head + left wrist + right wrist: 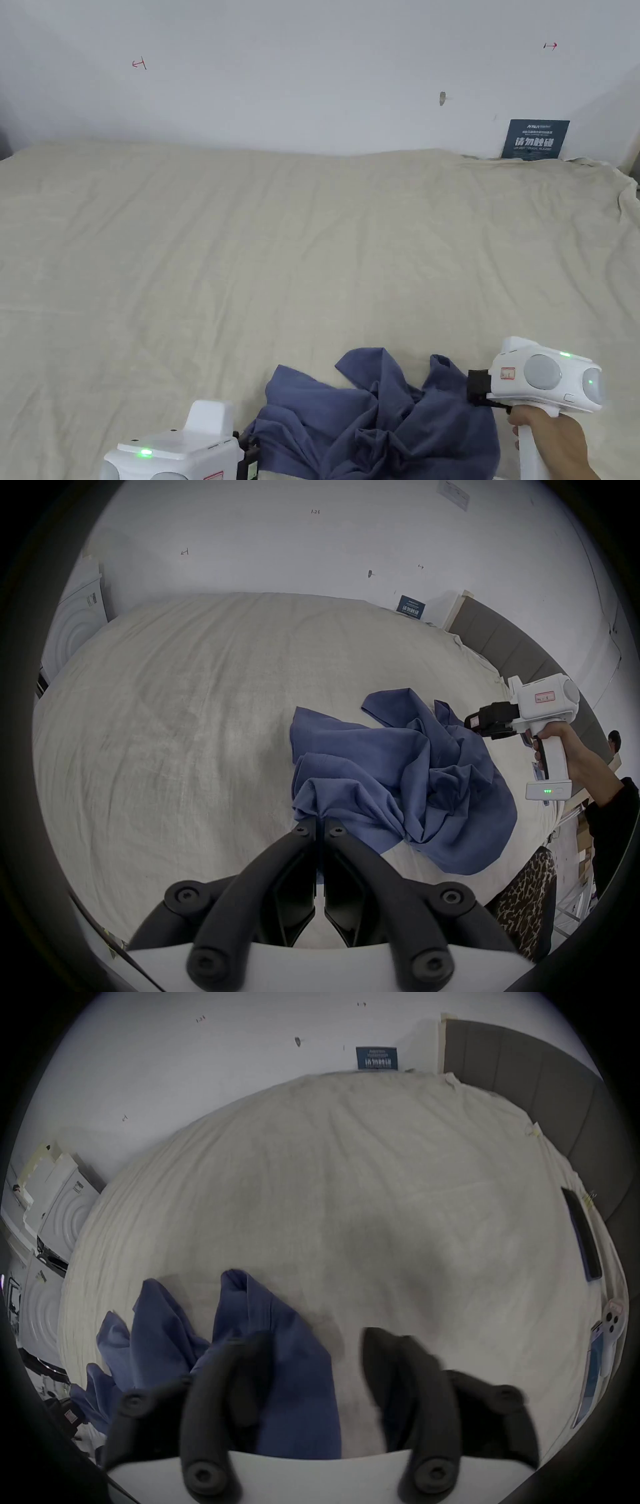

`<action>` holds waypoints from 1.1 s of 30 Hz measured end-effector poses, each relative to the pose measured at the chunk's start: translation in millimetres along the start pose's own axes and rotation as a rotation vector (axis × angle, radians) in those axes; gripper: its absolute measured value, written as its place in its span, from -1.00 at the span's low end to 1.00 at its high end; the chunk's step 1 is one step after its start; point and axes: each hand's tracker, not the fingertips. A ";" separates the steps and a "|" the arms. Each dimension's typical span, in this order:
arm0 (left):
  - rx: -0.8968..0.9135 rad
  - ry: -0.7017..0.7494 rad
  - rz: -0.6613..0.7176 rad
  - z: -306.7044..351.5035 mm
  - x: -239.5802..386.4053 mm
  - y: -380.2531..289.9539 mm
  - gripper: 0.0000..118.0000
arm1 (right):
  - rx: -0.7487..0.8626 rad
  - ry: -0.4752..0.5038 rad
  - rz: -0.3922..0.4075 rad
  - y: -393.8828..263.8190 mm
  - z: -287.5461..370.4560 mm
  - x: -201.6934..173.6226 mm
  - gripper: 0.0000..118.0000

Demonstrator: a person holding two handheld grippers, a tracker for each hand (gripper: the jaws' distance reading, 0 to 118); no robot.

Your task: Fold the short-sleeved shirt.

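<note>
Left gripper (319, 821): jaws pressed together, pinching a bunched edge of the shirt.
Right gripper (317, 1342): jaws spread apart, poised over the shirt's far side, one jaw above cloth.
Blue shirt (381, 419): crumpled heap at the bed's near edge, between both grippers.
Bed sheet (281, 250): beige, wrinkled, stretching away toward the wall.
Phone (585, 1234): dark, lying well right of the shirt.

Blue short-sleeved shirt (381, 425) lies crumpled at the bed's near edge.

Left tongs (319, 821) pinched closed; right tongs (317, 1342) spread wide.
</note>
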 end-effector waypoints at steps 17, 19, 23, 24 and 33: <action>0.112 -0.075 0.124 29.5 -11.2 11.6 -1.00 | 0.349 0.148 0.049 -23.6 156.0 17.4 -0.97; 0.144 -0.089 0.156 41.0 -16.8 22.9 -1.00 | 0.408 0.147 0.036 -20.4 184.0 22.5 -0.97; 0.229 -0.061 0.154 68.8 -28.5 55.5 -1.00 | 0.523 0.116 0.055 -5.0 236.3 33.6 -0.97; 0.255 -0.048 0.145 76.4 -31.6 65.6 -1.00 | 0.557 0.113 0.054 1.0 246.6 36.8 -0.97; 0.441 0.039 0.139 139.2 -57.2 175.5 -1.00 | 0.713 0.101 0.041 65.0 313.4 36.5 -0.97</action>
